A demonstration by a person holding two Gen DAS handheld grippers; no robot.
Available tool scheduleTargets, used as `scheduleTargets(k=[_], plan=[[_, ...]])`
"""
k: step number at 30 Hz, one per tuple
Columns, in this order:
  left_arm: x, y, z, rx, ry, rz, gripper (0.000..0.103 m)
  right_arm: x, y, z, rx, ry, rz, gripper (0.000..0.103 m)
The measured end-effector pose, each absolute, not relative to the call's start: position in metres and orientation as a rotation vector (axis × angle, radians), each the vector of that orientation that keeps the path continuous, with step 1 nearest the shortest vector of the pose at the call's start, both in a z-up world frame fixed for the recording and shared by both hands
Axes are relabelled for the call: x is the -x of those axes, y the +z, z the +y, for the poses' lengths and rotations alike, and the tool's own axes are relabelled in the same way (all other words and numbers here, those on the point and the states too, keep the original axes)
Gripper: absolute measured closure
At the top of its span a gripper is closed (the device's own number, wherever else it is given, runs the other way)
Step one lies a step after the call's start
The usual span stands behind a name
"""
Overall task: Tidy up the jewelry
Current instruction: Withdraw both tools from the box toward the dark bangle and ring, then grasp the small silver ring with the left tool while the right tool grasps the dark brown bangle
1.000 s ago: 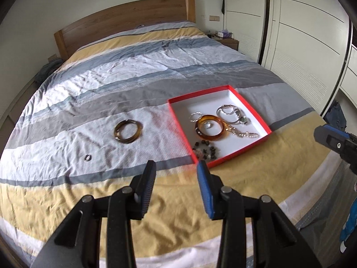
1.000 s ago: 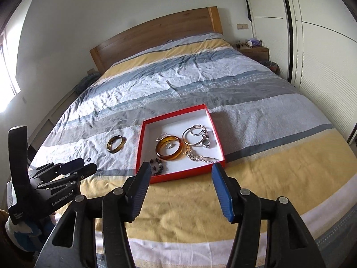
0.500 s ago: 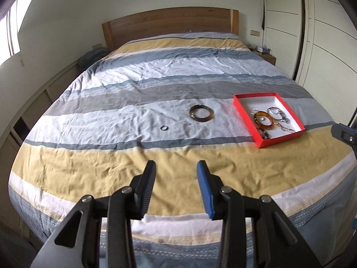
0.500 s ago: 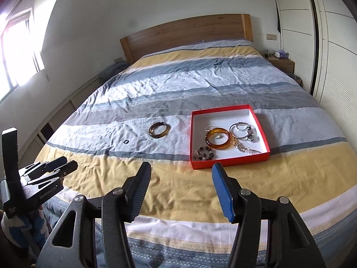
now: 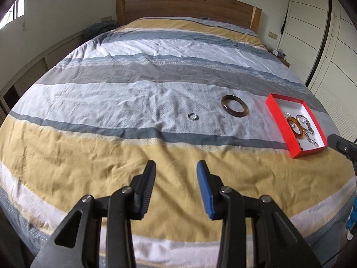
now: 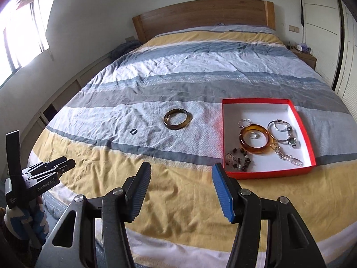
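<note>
Swinging further left since a second ago, the left gripper (image 5: 175, 178) hangs apart and empty over the bed (image 5: 89, 156), facing one dark brown bangle (image 5: 234, 109) and one small ring (image 5: 193, 116). Right view: the right gripper (image 6: 181, 179), apart, faces the red box (image 6: 274, 174) holding one amber bangle (image 6: 254, 141).

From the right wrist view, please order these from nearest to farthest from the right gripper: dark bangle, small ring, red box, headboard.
From the right gripper:
1. red box, just ahead, right.
2. small ring and dark bangle, ahead left; too close to call.
3. headboard, far end.
</note>
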State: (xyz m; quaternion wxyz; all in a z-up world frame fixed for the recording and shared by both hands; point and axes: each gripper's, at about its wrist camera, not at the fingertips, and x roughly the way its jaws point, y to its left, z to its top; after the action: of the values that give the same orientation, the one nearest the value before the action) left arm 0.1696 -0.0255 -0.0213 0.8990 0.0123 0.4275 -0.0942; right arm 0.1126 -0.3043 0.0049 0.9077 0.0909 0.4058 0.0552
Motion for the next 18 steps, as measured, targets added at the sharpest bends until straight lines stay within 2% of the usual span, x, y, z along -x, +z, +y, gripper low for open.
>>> scheduleTargets(k=[10,18], plan=[[-0.288,-0.086,-0.068,-0.042,-0.26,0.921,0.067,-0.247,-0.059,-0.3,-0.251,0.12,0.886,0.047],[-0.323,-0.12,-0.073,-0.046,-0.234,0.935,0.067,-0.323,-0.103,-0.296,-0.278,0.095,0.93,0.047]])
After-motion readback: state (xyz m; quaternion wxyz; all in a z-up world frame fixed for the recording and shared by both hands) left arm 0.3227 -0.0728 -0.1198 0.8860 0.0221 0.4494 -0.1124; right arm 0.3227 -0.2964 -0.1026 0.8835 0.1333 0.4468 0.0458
